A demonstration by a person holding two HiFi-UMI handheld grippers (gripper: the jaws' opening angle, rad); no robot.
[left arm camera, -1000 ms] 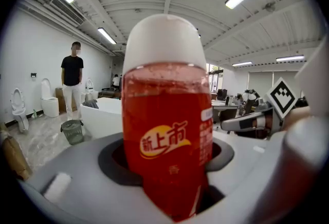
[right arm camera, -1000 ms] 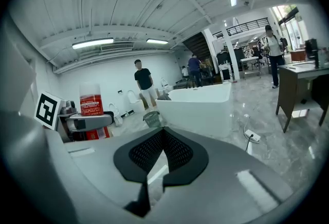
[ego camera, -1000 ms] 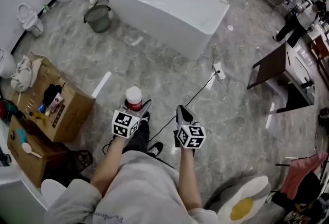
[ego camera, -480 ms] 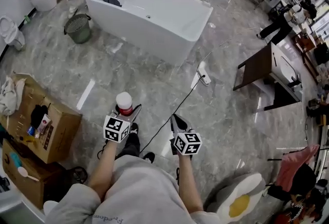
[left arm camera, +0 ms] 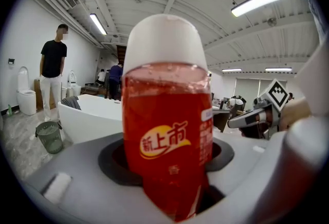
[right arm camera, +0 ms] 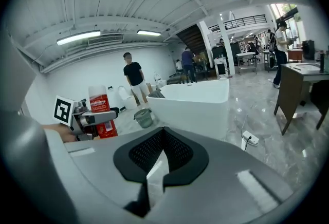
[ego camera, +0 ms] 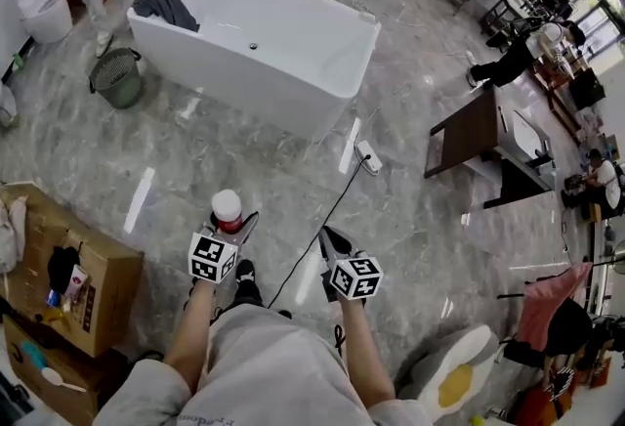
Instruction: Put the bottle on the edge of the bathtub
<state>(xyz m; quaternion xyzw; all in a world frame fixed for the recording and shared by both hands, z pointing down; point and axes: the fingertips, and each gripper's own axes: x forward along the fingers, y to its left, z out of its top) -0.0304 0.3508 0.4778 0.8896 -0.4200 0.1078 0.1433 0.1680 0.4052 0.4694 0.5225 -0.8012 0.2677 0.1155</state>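
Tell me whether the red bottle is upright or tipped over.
Upright: the bottle stands with its white cap on top, clamped in the left gripper.

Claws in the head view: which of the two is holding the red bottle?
The left claw: it is shut on the red bottle. The right claw is shut with nothing between its jaws.

On the red bottle (left arm camera: 167, 115) we read 新上市 in white across a yellow band (left arm camera: 165, 142), and a faint 香 below it.
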